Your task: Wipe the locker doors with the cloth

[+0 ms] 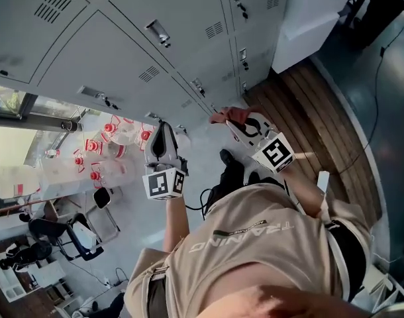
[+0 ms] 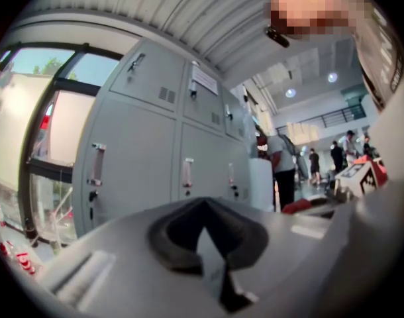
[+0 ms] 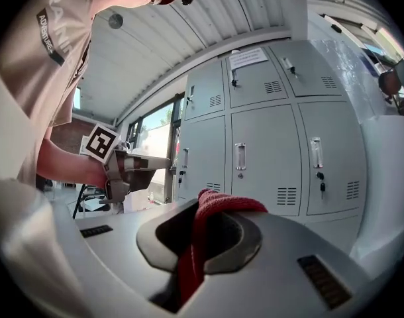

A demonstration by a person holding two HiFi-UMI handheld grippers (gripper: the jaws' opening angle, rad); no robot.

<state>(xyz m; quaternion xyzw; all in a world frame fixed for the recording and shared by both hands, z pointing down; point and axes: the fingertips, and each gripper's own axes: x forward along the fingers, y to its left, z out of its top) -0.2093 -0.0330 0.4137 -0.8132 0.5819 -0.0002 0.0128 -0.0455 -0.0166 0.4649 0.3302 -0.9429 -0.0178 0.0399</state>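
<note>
Our right tool [image 3: 201,222] is clamped on the red cloth [image 3: 223,204], whose long fold runs along the jaws toward the locker doors [image 3: 263,158], and our left tool [image 2: 205,229] is closed and empty.

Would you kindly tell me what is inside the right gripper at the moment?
A red cloth is clamped in the right gripper, its bunched top poking out. The rest of the cloth, deeper between the jaws, is covered.

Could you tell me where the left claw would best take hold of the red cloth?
Grip the red cloth by the bunched loop sticking out past the right claw, approaching from the lockers: the rest is pinched between its jaws, so only that loop is free.
</note>
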